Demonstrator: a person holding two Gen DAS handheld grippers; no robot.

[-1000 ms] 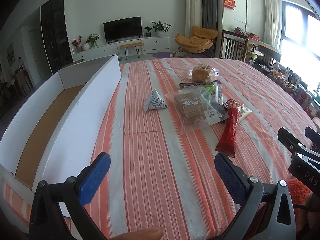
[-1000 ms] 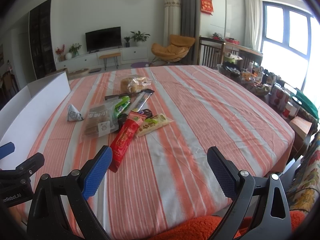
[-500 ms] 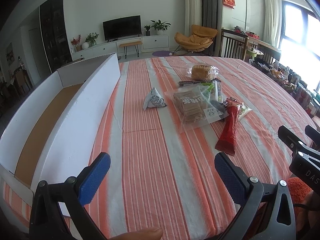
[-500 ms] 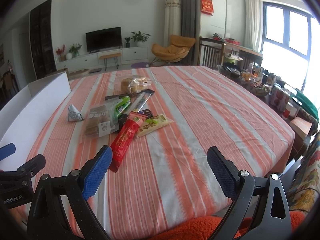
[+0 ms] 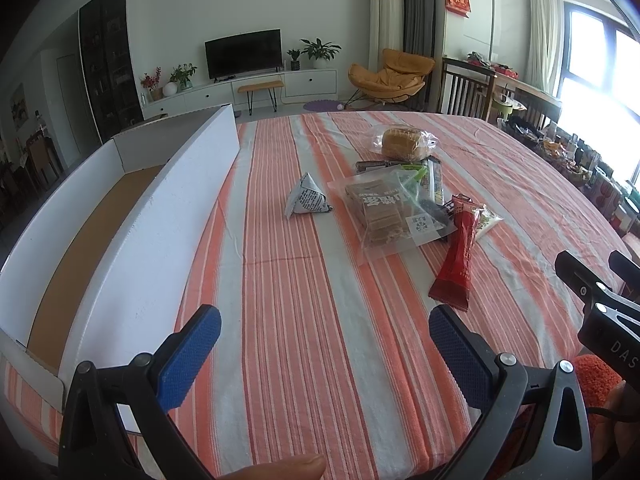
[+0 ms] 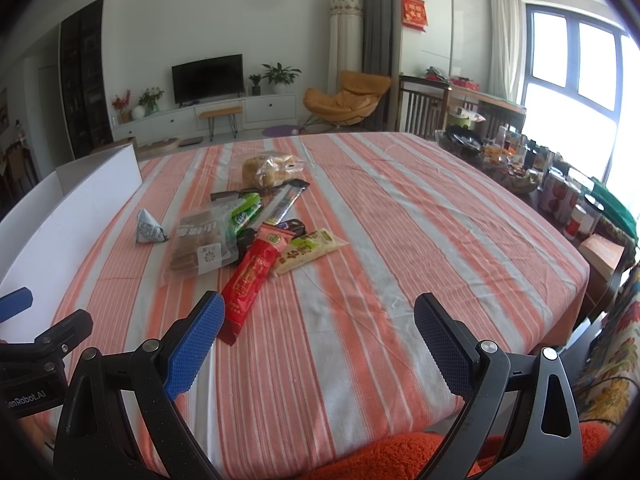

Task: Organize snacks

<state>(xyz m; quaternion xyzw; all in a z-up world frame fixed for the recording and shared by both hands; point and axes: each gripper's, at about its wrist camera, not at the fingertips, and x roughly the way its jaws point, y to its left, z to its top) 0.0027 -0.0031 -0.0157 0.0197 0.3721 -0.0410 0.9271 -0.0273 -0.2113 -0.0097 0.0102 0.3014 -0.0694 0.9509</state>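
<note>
A pile of snacks lies mid-table on the striped cloth: a red stick pack (image 5: 458, 258) (image 6: 250, 276), a clear bag of brown biscuits (image 5: 384, 210) (image 6: 200, 240), a grey triangular pack (image 5: 306, 200) (image 6: 149, 227), a bagged bread roll (image 5: 402, 144) (image 6: 268, 170), a pale yellow pack (image 6: 310, 250) and several slim packs. A long white cardboard box (image 5: 120, 216) (image 6: 60, 208) lies open at the left. My left gripper (image 5: 324, 344) is open and empty over the near cloth. My right gripper (image 6: 320, 336) is open and empty, near the red pack's end.
The round table's edge (image 6: 576, 280) drops off at the right, with cluttered shelves and tins (image 6: 560, 196) beyond. The right gripper's body (image 5: 600, 312) shows at the left wrist view's right edge. An orange fluffy sleeve (image 6: 400, 456) lies below.
The left gripper has shifted very slightly; the snacks sit a touch lower in its view. The right gripper has barely moved. Both stay open.
</note>
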